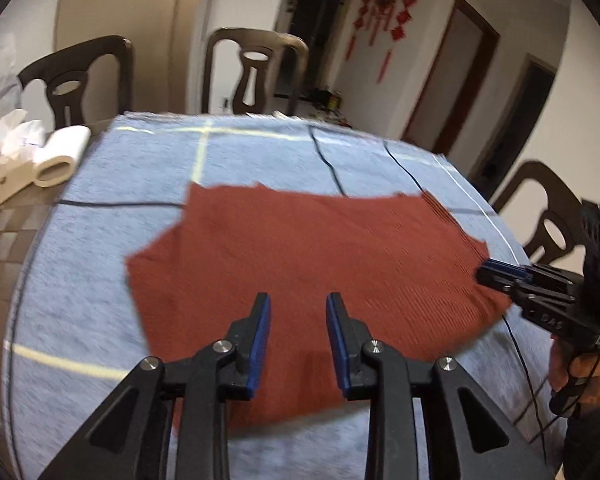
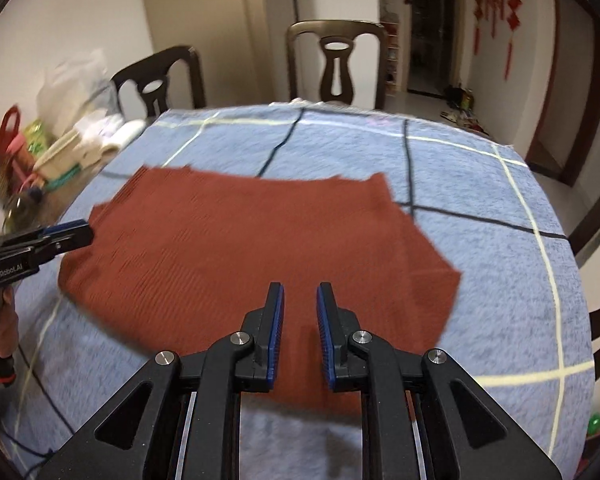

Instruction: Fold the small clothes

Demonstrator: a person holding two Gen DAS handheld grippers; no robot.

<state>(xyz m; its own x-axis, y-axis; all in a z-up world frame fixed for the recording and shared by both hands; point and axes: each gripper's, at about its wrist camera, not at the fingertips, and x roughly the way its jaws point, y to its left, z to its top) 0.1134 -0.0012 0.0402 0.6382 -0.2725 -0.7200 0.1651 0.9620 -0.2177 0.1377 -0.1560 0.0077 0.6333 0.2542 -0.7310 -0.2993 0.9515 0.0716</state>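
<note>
Both grippers, left gripper [image 1: 298, 300] and right gripper [image 2: 300, 290], open, empty. Red knit garment [image 1: 300, 248], frame centre: soft, light, limp; I'd pinch near-edge corners.

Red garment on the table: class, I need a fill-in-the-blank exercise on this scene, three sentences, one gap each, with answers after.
1. The knitted garment lying flat on the checked cloth is ____ in colour.
2. The left gripper has its jaws ____, holding nothing.
3. The right gripper hangs over the garment's ____ edge, the one closest to the cameras.

Answers: red; open; near
</note>
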